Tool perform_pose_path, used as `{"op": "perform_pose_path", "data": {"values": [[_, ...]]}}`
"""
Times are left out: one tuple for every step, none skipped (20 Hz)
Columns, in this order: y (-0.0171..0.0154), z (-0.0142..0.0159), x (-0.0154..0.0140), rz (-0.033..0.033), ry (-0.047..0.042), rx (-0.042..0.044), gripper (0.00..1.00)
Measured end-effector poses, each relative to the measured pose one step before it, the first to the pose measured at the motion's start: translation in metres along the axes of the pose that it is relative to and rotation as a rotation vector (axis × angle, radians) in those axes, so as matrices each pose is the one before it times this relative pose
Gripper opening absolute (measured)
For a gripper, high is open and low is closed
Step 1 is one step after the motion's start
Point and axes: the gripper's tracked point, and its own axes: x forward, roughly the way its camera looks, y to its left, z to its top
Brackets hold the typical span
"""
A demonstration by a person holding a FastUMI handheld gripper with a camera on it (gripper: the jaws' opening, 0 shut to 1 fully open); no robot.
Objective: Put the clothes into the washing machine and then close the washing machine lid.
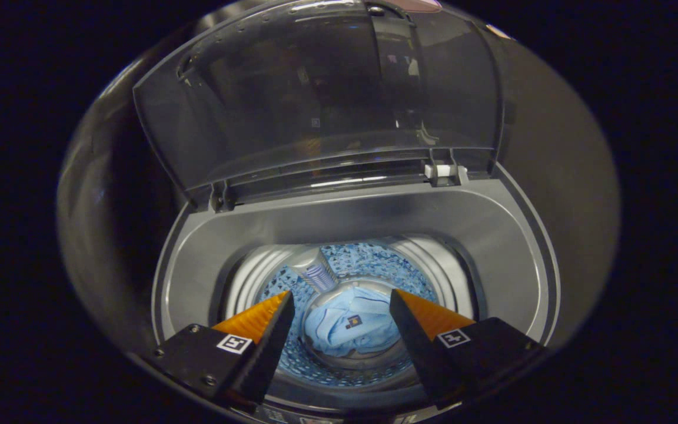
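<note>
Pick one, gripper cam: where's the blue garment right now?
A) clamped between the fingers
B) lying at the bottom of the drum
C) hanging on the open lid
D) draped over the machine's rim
B: the blue garment lies at the bottom of the drum, seen down between the fingers of the open gripper, which holds nothing; the lid stands raised behind the opening.

clothes (351, 330) in drum (433, 265) | lid (315, 100) upright behind | gripper (339, 309) apart above drum
</note>
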Motion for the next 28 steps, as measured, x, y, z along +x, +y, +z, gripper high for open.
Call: {"op": "perform_pose_path", "data": {"values": [[0.00500,0.00593,-0.00640,0.01175,-0.01249,0.00720,0.98],[0.00173,0.00888,-0.00832,-0.00310,-0.01286,-0.00391,0.98],[-0.00013,0.00935,-0.00743,-0.00929,-0.01752,-0.01095,0.98],[0.00183,0.01213,-0.01027,0.00083,-0.02460,-0.01572,0.98],[0.00390,0.01368,-0.00962,0.00062,-0.02913,-0.01832,0.98],[0.00044,0.01537,-0.01005,-0.00687,-0.03474,-0.02300,0.98],[0.00302,0.01659,-0.00917,-0.00490,-0.03534,-0.02155,0.98],[0.00283,0.01690,-0.00799,-0.00100,-0.03042,-0.02129,0.98],[0.00316,0.01567,-0.00777,-0.00489,-0.03811,-0.02451,0.98],[0.00285,0.01441,-0.00394,-0.00313,-0.02323,-0.03904,0.98],[0.00129,0.01180,-0.00833,0.00149,-0.00555,-0.02272,0.97],[0.00160,0.01676,-0.00613,-0.00564,-0.02170,-0.00680,0.98],[0.00174,0.01651,-0.00309,-0.00011,-0.02971,-0.00663,0.98],[0.00352,0.01897,-0.00196,0.00833,-0.03034,0.01097,0.98],[0.00229,0.01692,-0.00158,0.01152,-0.03634,0.01681,0.98],[0.00153,0.01977,-0.00063,0.00485,-0.04653,0.01973,0.97],[-0.00054,0.01993,0.00405,-0.00469,-0.05283,0.00171,0.97],[-0.00217,0.01795,0.00366,-0.00490,-0.04552,-0.00666,0.97],[-0.00427,0.01752,0.00735,-0.00767,-0.05089,-0.02054,0.96],[-0.00708,0.01695,0.00744,-0.01842,-0.05478,-0.02432,0.96],[-0.00119,0.00973,0.00264,-0.00764,-0.05078,-0.01834,0.96],[-0.00198,0.00723,0.00844,0.00037,-0.02705,-0.01463,0.96],[-0.00482,0.00194,0.00398,-0.01928,-0.01280,-0.00842,0.96],[-0.00344,0.00121,0.00507,-0.01868,-0.00015,0.00364,0.96],[-0.00230,-0.00284,0.00637,-0.01721,0.00364,0.00596,0.95],[-0.00162,-0.00116,0.00500,-0.01939,0.00039,0.00422,0.95],[-0.00141,0.00035,0.00234,-0.01465,0.01049,-0.00323,0.96],[0.00067,0.00057,0.00368,-0.00591,-0.00608,-0.00681,0.96]]}}
